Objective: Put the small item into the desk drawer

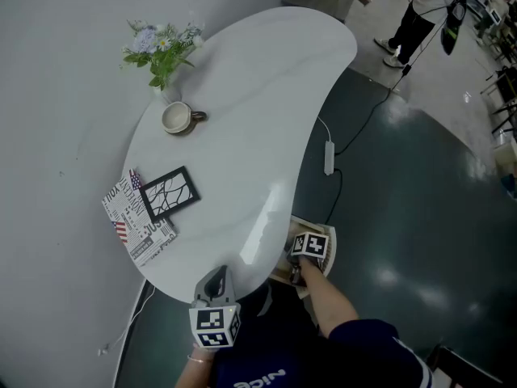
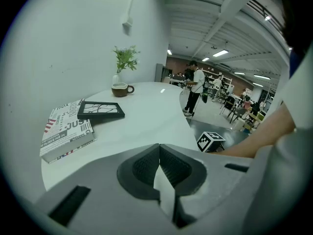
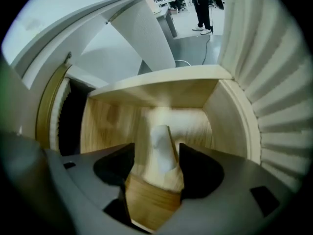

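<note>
step: release phase. Right gripper (image 3: 155, 152) is reaching down into the open drawer (image 3: 161, 93), which is sticking out under the bench (image 1: 242, 136) edge at approx 5 o'clock in head view.
right fingers: standing wide apart, pads not pressing on anything. Nothing gripped.
small item (image 3: 160, 140): pale, blurred; lying in the gap btw the fingers, toward 12 o'clock of them, inside the drawer over its wood floor. Can't tell whether it is resting on the floor or leaning; shape too smeared to ID.
left gripper (image 2: 159, 153): hanging over the near bench edge at approx 6 o'clock in head view; fingers closed tip to tip, holding nothing.
bench top, untouched: book (image 1: 137, 221) w/ frame (image 1: 170, 194) partly on it at 9 o'clock; cup (image 1: 176, 118) and plant (image 1: 161, 51) at approx 11 o'clock.
progress (judgement): item looks delivered; drawer not yet shut.
next move calls for: lifting right gripper straight out w/o dragging the item along, fingers kept spread, clear of the drawer walls; then pushing the drawer front in under the bench.
risk: item catching on a pad on the way out.
</note>
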The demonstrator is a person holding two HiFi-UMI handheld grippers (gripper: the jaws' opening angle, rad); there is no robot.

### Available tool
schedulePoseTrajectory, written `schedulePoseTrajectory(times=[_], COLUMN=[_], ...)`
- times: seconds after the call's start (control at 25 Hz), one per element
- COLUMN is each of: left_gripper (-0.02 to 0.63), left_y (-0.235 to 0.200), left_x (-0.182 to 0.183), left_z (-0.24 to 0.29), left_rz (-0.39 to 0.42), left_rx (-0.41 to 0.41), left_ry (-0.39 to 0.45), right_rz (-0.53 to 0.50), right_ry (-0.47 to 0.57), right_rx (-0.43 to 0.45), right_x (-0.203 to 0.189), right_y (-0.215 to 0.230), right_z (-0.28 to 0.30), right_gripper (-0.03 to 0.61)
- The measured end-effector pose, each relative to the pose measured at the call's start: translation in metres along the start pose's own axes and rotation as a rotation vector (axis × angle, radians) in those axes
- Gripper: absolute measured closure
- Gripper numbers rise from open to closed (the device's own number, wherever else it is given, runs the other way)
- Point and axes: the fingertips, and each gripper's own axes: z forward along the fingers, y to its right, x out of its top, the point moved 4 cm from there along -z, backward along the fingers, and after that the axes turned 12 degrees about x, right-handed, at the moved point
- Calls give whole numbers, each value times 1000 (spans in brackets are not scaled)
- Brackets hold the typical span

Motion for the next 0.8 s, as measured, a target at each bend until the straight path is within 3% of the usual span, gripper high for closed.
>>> schedulePoseTrajectory(times=[0.2, 0.44, 0.8], left_gripper=[609, 609, 609], left_y=[2, 2, 5], left_x=[6, 13, 20], left_z=[2, 4, 5], left_rz=[-1, 29, 34], left_rx=[-41, -81, -144], left_ry=[14, 51, 83], right_rz=[0, -72, -54], right_ry=[48, 89, 210], right_rx=[32, 21, 70], right_x=[0, 1, 4], right_y=[-14, -30, -52], right_z=[-15, -36, -69], right_gripper=[285, 285, 285])
